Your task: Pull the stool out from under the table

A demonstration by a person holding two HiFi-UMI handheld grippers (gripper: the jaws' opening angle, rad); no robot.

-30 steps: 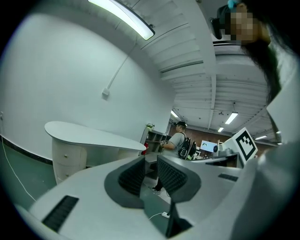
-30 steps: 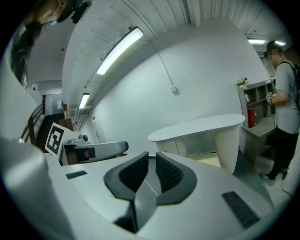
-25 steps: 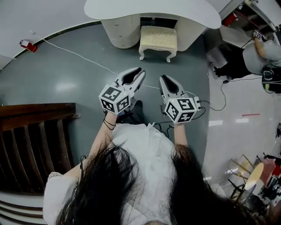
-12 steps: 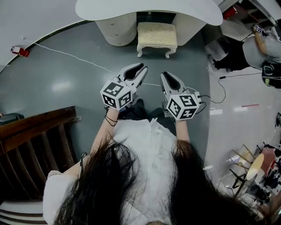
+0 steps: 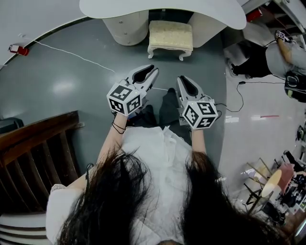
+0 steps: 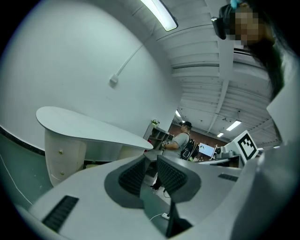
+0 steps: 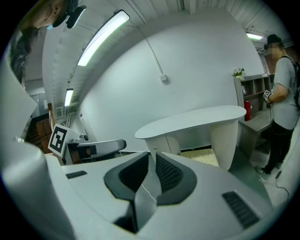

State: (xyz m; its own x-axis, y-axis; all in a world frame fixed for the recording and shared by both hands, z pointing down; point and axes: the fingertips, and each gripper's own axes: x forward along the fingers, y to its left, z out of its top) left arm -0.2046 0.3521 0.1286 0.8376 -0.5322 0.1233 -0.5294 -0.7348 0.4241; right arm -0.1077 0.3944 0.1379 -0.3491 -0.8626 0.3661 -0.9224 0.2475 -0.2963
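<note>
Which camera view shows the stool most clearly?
The head view: the stool shows whole, cushioned seat and front legs, its rear under the table. The right gripper view shows only a strip of its seat; the left gripper view, almost nothing.

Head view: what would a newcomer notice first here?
Two marker-cubed grippers fill the centre: the left gripper and the right gripper, both shut and empty, held out over the grey floor. Ahead of them at the top, a cream cushioned stool stands partly under the white curved table, not yet touched. Another person stands at the far right edge.
</note>
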